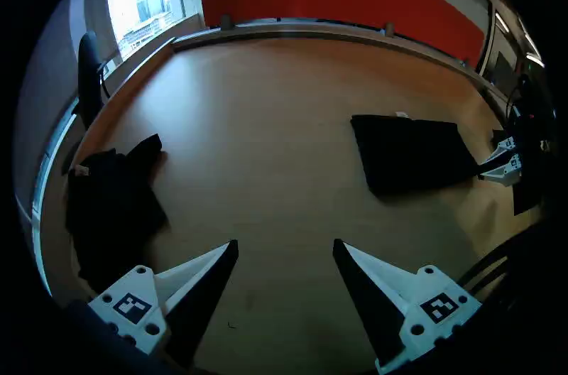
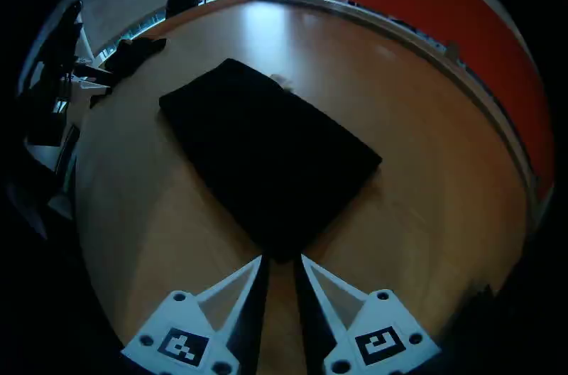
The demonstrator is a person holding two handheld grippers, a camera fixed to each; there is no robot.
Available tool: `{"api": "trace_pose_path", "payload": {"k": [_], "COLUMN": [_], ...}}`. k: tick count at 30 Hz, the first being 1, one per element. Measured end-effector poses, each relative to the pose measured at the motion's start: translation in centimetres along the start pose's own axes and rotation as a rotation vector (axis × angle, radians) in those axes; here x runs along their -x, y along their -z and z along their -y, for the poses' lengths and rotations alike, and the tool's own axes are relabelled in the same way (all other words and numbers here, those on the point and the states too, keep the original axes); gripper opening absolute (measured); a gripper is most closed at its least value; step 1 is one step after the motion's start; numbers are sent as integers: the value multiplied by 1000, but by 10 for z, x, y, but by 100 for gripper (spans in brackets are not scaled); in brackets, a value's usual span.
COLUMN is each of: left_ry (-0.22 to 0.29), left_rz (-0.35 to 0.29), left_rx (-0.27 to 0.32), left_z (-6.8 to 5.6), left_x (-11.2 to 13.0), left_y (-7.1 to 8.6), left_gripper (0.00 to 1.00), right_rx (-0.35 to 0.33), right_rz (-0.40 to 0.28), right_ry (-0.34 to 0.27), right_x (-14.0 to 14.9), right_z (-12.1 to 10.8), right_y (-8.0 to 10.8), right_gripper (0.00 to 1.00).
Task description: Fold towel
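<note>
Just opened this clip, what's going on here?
A person is working on a wooden table with two handheld grippers. The right gripper sits at the near corner of a flat, folded black towel, fingers almost closed; whether it pinches the corner is unclear. The left gripper is open over bare table, with a crumpled dark cloth pile beside it.

The towel (image 2: 270, 162) is black cloth, matt and light-absorbing. The counter (image 2: 426, 162) looks like pale wood, smooth with a low sheen. The left hand-held gripper (image 1: 284, 243) and right hand-held gripper (image 2: 280, 259) have white matt plastic fingers with black inner faces. The crumpled dark cloth heap (image 1: 113, 212) is matt too.
</note>
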State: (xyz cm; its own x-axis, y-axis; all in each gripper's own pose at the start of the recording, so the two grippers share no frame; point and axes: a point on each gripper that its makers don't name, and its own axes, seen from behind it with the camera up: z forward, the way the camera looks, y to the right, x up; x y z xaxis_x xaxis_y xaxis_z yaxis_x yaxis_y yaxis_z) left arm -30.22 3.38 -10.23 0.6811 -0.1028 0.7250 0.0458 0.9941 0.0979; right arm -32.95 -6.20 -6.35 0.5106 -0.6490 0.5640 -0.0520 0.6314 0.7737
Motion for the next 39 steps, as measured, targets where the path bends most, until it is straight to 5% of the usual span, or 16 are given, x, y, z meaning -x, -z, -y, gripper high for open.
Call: {"api": "trace_pose_path", "payload": {"k": [6, 27, 39], "left_ry": [-2, 12, 27], "left_rz": [0, -4, -6], "left_rx": [3, 13, 17], "left_z": [-2, -1, -1], "left_x": [-2, -9, -4], "left_y": [-3, -8, -5], "left_gripper": [99, 99, 99], "right_rx": [-5, 33, 30], "right_rz": [-2, -43, -58], "right_ry": [-6, 27, 83], "right_x": [-2, -33, -58], "right_z": [-1, -10, -7], "right_y": [-2, 37, 42], "right_gripper": [4, 4, 4]}}
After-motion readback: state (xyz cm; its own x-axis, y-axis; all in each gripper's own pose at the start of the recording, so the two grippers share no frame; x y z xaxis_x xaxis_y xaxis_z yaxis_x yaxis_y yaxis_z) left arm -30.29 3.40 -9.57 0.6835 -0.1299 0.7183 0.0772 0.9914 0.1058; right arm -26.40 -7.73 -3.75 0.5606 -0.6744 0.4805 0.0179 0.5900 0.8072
